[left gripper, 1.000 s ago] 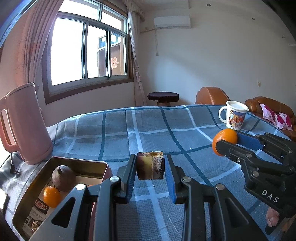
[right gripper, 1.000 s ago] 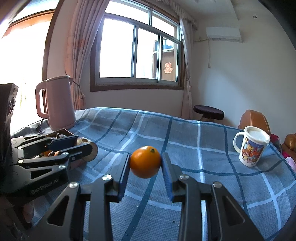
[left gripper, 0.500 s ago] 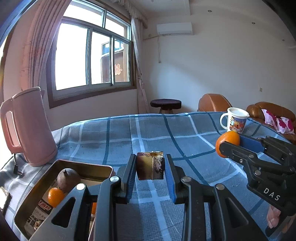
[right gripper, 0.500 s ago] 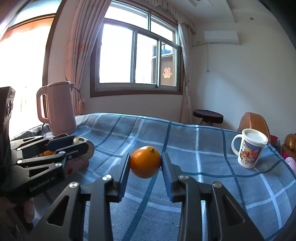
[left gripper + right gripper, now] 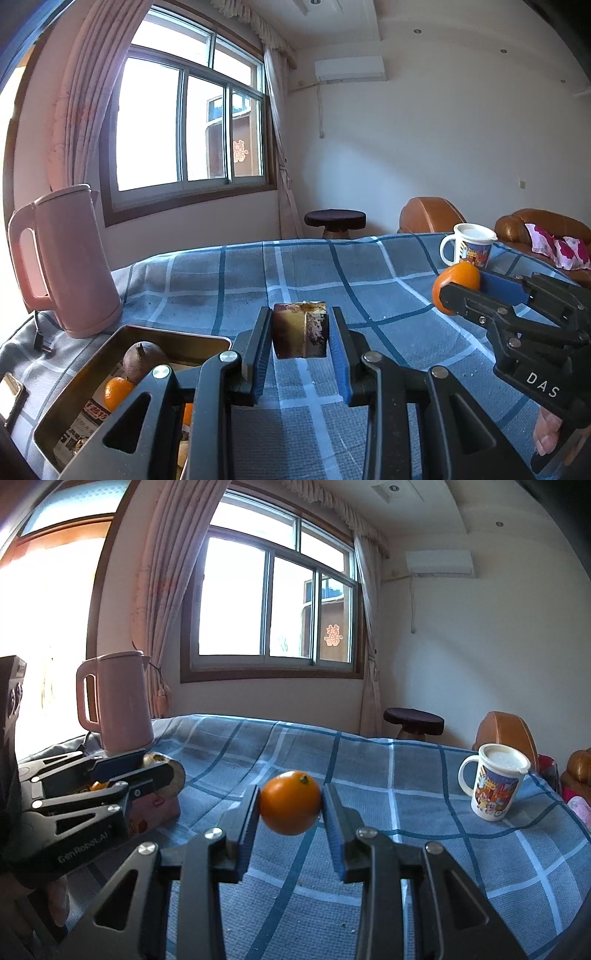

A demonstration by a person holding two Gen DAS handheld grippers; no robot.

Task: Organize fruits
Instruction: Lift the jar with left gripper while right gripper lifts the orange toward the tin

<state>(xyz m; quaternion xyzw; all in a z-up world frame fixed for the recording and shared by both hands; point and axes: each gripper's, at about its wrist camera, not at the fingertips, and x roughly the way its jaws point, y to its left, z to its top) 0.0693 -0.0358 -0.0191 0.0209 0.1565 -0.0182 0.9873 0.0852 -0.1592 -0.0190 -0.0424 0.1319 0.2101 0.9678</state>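
Left gripper (image 5: 300, 341): your jaws pinch a brown chunk (image 5: 300, 335), a cut, blocky piece with a dark, mottled face; what fruit it is, you cannot tell. It hangs clear above the cloth (image 5: 317, 269).
Right gripper (image 5: 290, 812): your jaws clamp an orange (image 5: 290, 802) on both sides, its stem nub on top, held up off the cloth.
Tin (image 5: 177, 338): it sits on the cloth at your lower left in the left view, just beside the left gripper. Inside lie a dark round fruit (image 5: 144, 360) and a small orange (image 5: 118, 393), touching or nearly so, on printed paper.
Kettle (image 5: 66, 258): pink, upright, just behind the tin, with a cord trailing beside it.
Mug (image 5: 493, 782): upright near the far right edge of the cloth, well apart from the tin.
Grippers together: they point side by side over the cloth, yours on the left nearer the tin.
Person: fingertips (image 5: 548, 432) show under the right gripper's body.
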